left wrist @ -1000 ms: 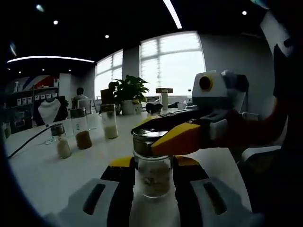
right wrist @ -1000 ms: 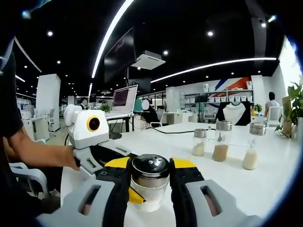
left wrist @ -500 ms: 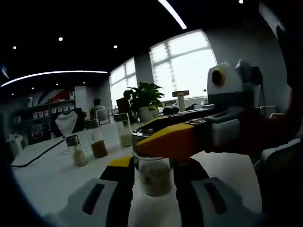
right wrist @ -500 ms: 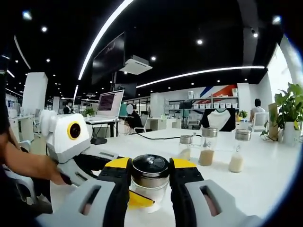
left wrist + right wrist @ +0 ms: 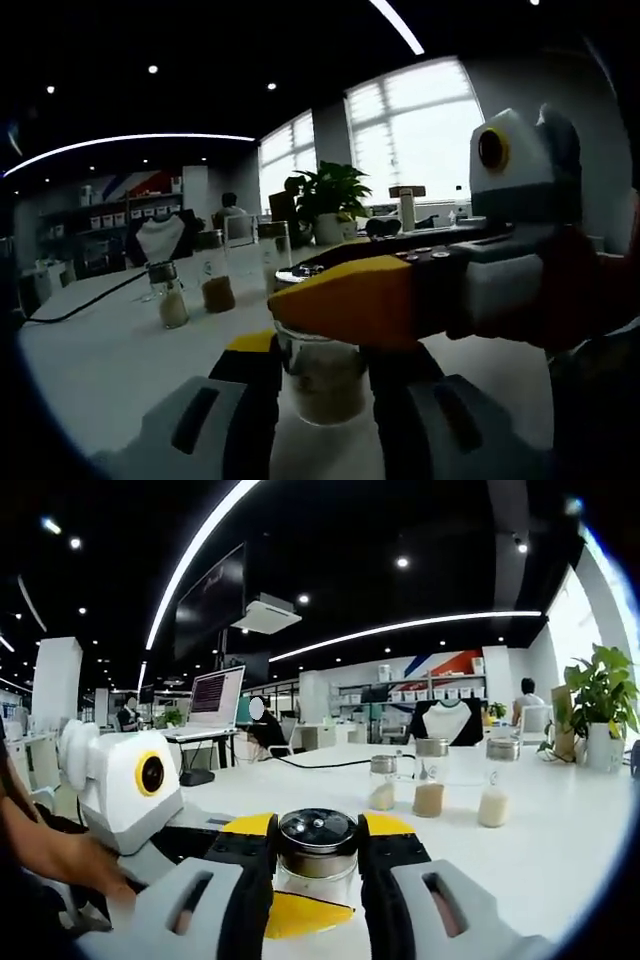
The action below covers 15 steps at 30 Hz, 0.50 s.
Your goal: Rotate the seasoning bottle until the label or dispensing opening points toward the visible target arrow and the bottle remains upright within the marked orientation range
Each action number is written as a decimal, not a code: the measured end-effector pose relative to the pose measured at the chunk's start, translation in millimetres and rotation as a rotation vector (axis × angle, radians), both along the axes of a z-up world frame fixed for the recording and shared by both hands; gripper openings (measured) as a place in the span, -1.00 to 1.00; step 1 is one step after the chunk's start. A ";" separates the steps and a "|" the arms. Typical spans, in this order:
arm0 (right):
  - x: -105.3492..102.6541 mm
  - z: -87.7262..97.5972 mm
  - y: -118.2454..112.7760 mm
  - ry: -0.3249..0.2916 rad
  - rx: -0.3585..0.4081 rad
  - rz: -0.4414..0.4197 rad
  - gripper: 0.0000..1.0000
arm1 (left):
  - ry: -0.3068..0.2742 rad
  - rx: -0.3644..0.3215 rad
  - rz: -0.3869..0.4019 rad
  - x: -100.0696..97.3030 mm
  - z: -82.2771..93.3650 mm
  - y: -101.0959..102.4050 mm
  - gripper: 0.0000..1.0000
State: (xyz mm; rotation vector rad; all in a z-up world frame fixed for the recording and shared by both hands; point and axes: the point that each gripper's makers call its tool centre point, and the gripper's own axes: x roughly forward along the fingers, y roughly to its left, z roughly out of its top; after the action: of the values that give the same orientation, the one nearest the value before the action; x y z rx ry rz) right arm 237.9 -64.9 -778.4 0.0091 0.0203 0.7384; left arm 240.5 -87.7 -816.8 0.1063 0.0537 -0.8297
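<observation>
A glass seasoning bottle (image 5: 322, 382) with pale grains stands upright on the white table (image 5: 110, 360). My left gripper (image 5: 322, 352) is shut on its glass body. My right gripper (image 5: 305, 292) reaches in from the right, and its yellow jaw crosses in front of the bottle's top and hides the lid. In the right gripper view the black and silver lid of the bottle (image 5: 317, 834) sits between the jaws of my right gripper (image 5: 317, 846), which is shut on it. My left gripper (image 5: 300, 912) comes in from the lower left, its yellow tip low on the glass.
Three more seasoning bottles (image 5: 213, 279) (image 5: 430, 776) stand in a row farther back on the table. A potted plant (image 5: 328, 196) (image 5: 598, 698) stands at the far end. A black cable (image 5: 75, 298) runs across. A laptop (image 5: 212, 700) sits on another desk. A hand (image 5: 60, 855) holds the left gripper.
Both grippers stay shut on the bottle. Both views have swung: the row of bottles slid right in the left gripper view, left in the right gripper view, where the left gripper's body sits farther left and lower.
</observation>
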 end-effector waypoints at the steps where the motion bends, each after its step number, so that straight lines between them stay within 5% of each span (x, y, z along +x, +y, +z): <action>1: -0.8 0.6 0.4 0.002 0.010 0.017 -0.40 | 0.004 -0.012 -0.006 -0.8 1.1 1.7 -0.29; 4: -8.2 4.9 5.1 -0.028 0.005 0.111 -0.40 | 0.049 -0.086 -0.065 -6.6 5.0 2.6 -0.30; 7: -14.6 7.0 7.0 -0.073 -0.021 0.184 -0.41 | 0.029 -0.067 -0.107 -9.7 5.8 5.1 -0.30; 15: -24.1 6.3 6.4 -0.031 0.046 0.319 -0.39 | 0.054 -0.076 -0.314 -29.1 5.1 -1.6 -0.30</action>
State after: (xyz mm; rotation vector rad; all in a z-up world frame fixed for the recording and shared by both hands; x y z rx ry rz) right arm 213.8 -58.5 -772.1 0.0390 -0.0256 1.0579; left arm 211.4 -89.3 -811.7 0.0201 0.0564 -1.1468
